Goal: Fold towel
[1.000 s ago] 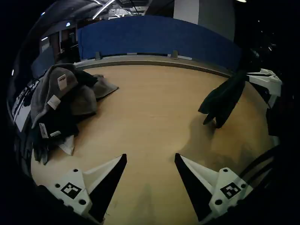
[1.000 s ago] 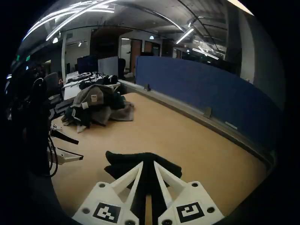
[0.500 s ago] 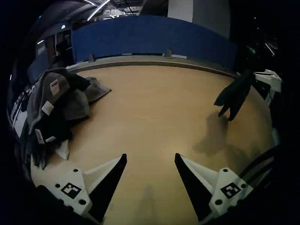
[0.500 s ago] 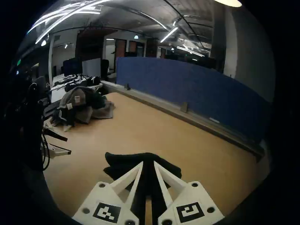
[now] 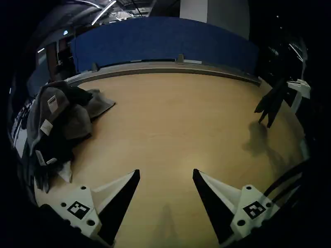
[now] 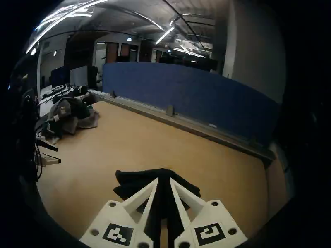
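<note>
Tightly, right fingers [image 6: 136,196] pinch towel [image 6: 134,177]; left fingers [image 5: 111,191] wide.

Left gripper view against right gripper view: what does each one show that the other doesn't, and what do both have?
Left gripper view: the left gripper open over bare wood, and, from the side, the dark towel hanging above its shadow.

Right gripper view: the right gripper up close, shut on that towel, plus ceiling lights and far desks with monitors.

Both: the wooden table, the blue divider and the pile of towels.
</note>
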### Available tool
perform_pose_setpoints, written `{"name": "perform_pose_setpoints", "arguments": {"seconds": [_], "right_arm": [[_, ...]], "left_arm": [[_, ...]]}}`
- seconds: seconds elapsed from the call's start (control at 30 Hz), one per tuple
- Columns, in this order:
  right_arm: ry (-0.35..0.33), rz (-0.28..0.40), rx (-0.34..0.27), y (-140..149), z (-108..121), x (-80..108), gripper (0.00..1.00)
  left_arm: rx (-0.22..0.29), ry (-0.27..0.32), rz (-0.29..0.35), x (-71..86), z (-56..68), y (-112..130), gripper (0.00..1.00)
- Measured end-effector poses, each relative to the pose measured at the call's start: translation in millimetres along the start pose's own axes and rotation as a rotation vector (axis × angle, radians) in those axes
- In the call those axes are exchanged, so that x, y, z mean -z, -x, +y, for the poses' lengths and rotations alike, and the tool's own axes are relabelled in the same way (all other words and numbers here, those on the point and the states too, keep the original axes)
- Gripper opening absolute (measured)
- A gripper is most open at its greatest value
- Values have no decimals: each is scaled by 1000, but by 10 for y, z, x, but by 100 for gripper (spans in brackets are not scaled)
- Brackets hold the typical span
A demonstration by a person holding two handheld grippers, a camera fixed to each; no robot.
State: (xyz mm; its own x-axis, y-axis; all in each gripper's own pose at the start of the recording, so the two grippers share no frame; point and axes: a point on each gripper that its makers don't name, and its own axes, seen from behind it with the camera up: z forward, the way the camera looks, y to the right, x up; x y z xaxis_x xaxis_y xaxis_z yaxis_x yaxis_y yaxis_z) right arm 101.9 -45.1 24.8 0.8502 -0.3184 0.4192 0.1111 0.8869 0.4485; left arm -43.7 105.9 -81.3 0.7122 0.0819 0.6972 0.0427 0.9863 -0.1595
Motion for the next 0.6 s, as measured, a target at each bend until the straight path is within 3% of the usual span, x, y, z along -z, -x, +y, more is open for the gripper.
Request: {"name": "perform_pose_setpoints", "arguments": {"seconds": [0.27,0.6], "right_arm": [[56,-23,-8,128,462,49,5],[83,-38,-27,233,746,-98,5]], "left_arm": [[-9,-1,-7,-25,16,8,95],[-10,-7,-12,-33,-9,8,95]]}}
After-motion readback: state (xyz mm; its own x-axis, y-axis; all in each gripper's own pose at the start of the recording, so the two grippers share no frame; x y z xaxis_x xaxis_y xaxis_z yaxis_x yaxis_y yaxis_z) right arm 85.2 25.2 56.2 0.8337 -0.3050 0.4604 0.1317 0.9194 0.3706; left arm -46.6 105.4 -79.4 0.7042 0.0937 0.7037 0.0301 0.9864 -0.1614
